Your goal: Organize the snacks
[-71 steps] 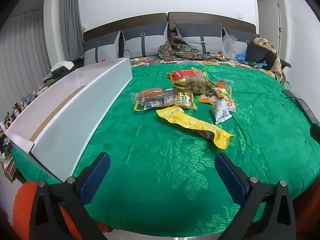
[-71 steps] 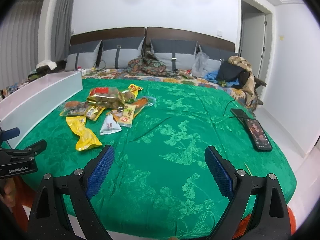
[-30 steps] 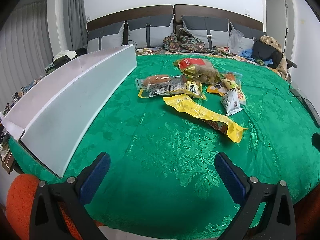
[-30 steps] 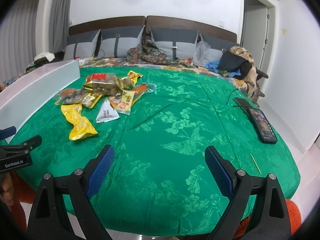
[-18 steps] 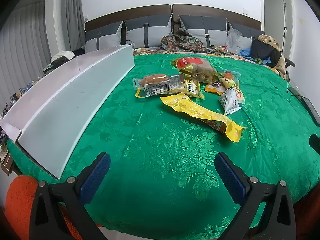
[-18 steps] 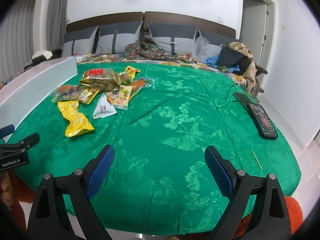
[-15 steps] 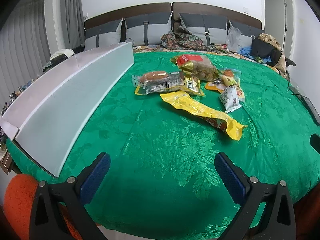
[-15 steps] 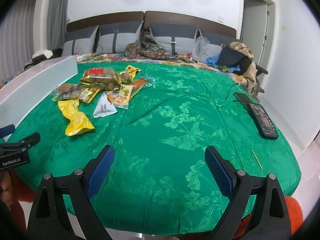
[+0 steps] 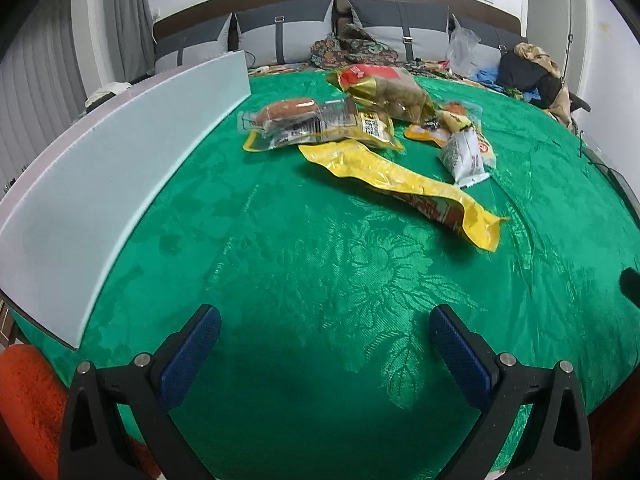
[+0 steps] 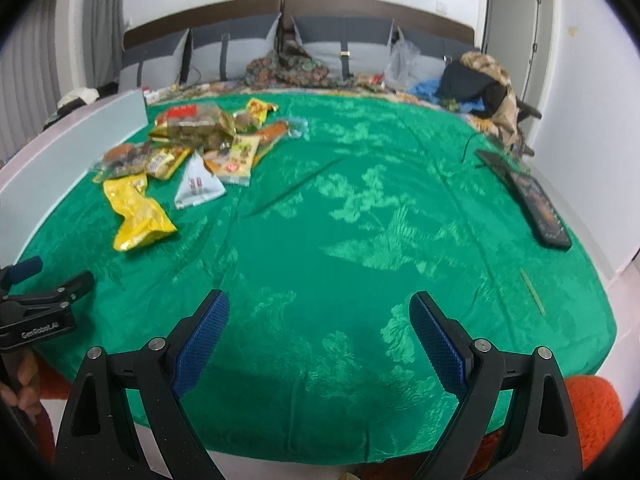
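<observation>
Several snack packets lie in a heap on the green bedspread [image 9: 280,264]. Nearest is a long yellow packet [image 9: 404,188] [image 10: 136,212]. Behind it lie a clear sausage packet [image 9: 296,118], a red-topped bag of brown snacks [image 9: 384,86] [image 10: 192,124] and a white triangular packet [image 9: 466,154] [image 10: 198,184]. A long white box [image 9: 120,172] [image 10: 68,152] stands along the left. My left gripper [image 9: 324,344] is open and empty, short of the yellow packet. My right gripper [image 10: 320,332] is open and empty over bare bedspread [image 10: 360,220], right of the snacks.
Grey pillows [image 9: 284,32] and a patterned cloth [image 10: 292,66] line the headboard. Clothes and a plastic bag [image 10: 472,76] are heaped at the far right. A dark phone [image 10: 536,204] with a cable lies near the bed's right edge. The left gripper's body [image 10: 40,304] shows low left.
Both grippers have moved forward and lower over the bed, so the snacks loom larger. Both stay open, and nothing on the bed has shifted.
</observation>
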Demonstrator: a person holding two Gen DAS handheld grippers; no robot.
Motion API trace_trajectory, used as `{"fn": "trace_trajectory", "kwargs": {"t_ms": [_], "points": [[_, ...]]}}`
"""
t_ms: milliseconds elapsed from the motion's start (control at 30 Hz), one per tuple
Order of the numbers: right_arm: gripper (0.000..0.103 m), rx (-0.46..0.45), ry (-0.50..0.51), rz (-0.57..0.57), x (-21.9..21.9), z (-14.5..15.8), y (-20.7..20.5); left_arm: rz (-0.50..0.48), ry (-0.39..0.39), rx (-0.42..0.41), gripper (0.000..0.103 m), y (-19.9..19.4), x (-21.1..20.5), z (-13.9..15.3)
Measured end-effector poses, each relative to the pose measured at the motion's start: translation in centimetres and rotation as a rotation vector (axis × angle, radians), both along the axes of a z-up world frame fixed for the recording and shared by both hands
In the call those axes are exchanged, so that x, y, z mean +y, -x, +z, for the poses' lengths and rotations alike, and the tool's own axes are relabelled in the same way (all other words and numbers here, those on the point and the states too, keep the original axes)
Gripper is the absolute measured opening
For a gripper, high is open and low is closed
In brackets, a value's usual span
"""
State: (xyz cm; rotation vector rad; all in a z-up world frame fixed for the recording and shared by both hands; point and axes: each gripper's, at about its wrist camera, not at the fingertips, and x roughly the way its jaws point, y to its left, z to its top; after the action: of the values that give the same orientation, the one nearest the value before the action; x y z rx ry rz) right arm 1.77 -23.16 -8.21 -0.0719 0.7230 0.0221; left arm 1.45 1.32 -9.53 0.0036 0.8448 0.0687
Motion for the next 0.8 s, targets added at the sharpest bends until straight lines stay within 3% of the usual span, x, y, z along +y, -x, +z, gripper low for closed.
{"fn": "trace_trajectory", "kwargs": {"t_ms": [333,800], "points": [[0.094,0.109,-0.013,-0.006,-0.2,-2.6,-1.6,0.001,0.041,0.012,0.103,0.0,0.1,-0.4],[0.094,0.138,-0.05,-0.012,-0.5,-3.2,-2.2,-0.043,0.044,0.082,0.103,-0.9,0.3,-0.3]]}}
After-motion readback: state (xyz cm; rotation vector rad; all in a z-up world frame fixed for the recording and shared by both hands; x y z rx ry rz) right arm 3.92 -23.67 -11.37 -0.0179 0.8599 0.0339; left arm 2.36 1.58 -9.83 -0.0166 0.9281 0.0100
